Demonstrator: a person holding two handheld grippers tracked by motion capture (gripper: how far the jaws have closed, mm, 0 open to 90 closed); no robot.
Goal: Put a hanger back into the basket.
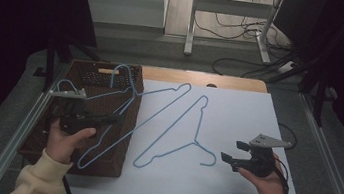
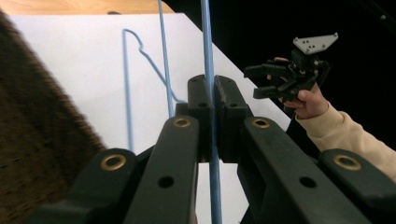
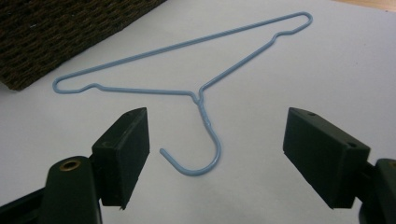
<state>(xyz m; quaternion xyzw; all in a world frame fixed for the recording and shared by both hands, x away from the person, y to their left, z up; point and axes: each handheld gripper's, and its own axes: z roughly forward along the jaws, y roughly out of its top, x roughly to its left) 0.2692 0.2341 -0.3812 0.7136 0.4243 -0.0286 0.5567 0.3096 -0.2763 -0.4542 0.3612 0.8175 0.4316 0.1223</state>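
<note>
A: Pinching one hanger's [image 1: 104,133] wire, the left claw [image 2: 213,95] held it over the basket [image 1: 90,72].

B: Light, stiff, slippery; hold tight. Right claw [image 3: 217,154] was spread, another hanger [image 3: 187,88] just ahead.

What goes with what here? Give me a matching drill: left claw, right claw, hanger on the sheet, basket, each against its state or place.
Things:
1. left claw
2. right claw
3. flat hanger
4. wicker basket

States or places:
A. lying loose on the white sheet, hook toward the person
B. jaws wide apart, nothing between them
C. at the table's left edge, beside the white sheet
D. clamped shut on a blue hanger wire

Pairs: 1-D, 2-B, 3-A, 4-C
</note>
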